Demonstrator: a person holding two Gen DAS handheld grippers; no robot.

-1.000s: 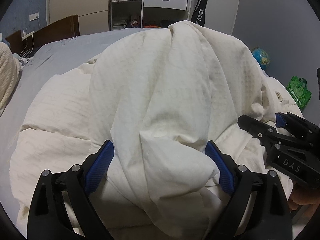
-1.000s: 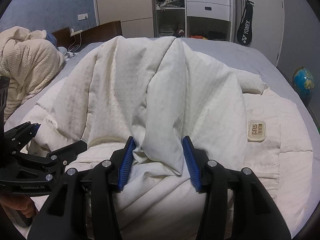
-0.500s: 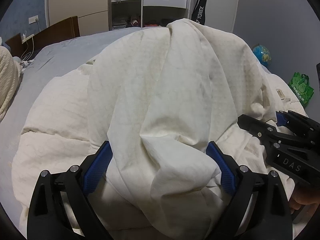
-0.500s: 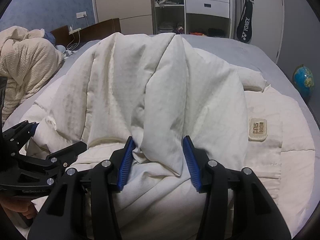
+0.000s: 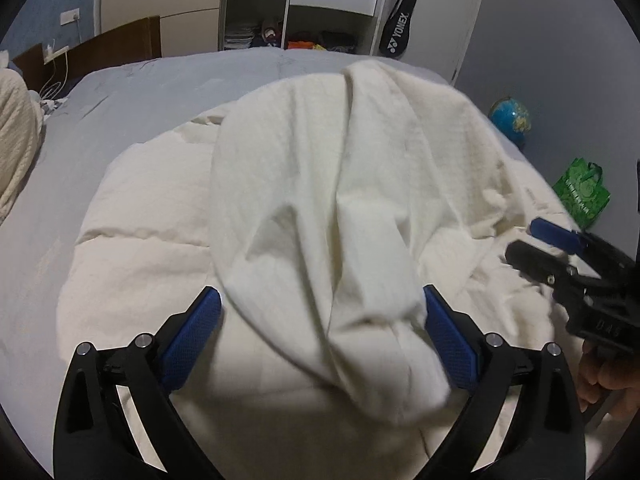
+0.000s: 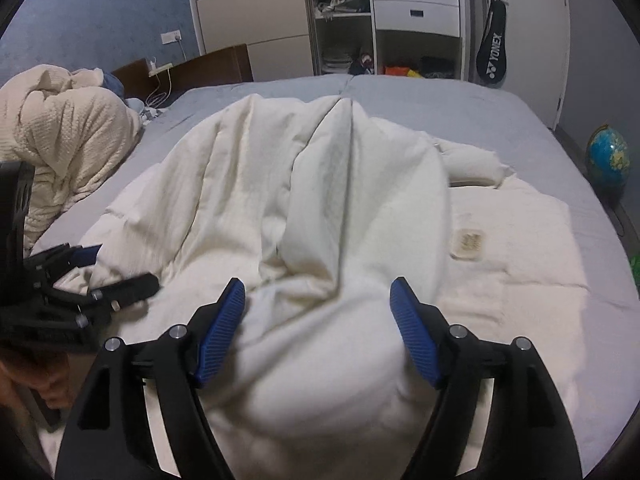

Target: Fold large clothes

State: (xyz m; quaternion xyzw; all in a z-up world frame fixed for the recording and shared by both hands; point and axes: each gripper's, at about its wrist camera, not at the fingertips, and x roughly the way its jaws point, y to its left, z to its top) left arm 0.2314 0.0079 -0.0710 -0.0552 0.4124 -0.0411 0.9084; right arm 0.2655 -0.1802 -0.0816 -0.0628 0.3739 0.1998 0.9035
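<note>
Left wrist view: my left gripper fills the bottom of the frame, its blue pads spread wide with a thick fold of the cream padded garment lying slack between them; whether the pads touch it I cannot tell. The fold's long axis runs from my fingers up the frame centre toward the grey bed. My right gripper sits at the right edge, level with mine.

Right wrist view: my right gripper points up the frame, pads equally wide apart around a second bunched fold of the same garment, not pinching. Its beige label lies right of centre. The left gripper shows at the left edge.
</note>
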